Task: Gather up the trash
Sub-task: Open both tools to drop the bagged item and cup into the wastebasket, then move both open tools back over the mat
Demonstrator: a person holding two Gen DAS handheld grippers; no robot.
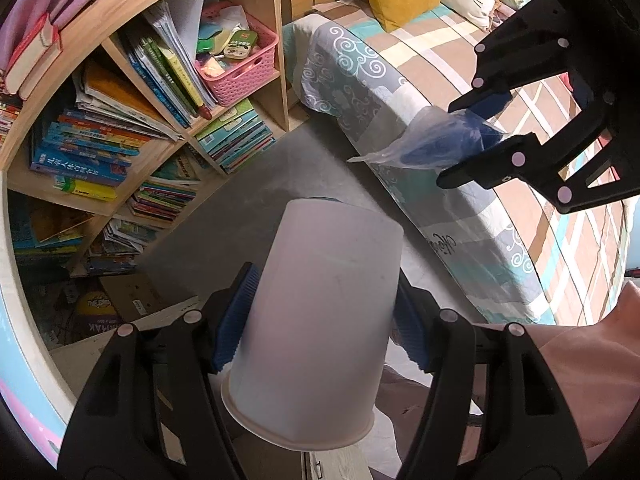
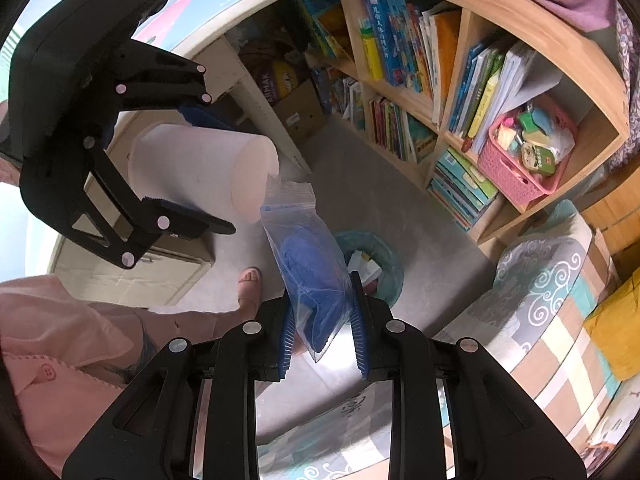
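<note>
So, right gripper (image 2: 323, 332) pinching zip bag (image 2: 308, 264), limp, slippery film; best hold is bulky blue middle. Left gripper (image 1: 320, 320) clamped round white cup (image 1: 320, 320), light, crushable.

Pretty bright, even daylight, soft shadows. Heavy fisheye bending around the bookshelf (image 1: 132, 120), black vignette corners. White cup (image 1: 316, 320) looks slightly washed-out up close.

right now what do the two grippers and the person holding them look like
Both the left gripper and right gripper are matte black plastic with angular cut-out frames, dotted with round pale pink-white markers. Their fingers carry ribbed blue pads. No cables are visible. The person wears a light pink buttoned garment and a pink sandal.
</note>
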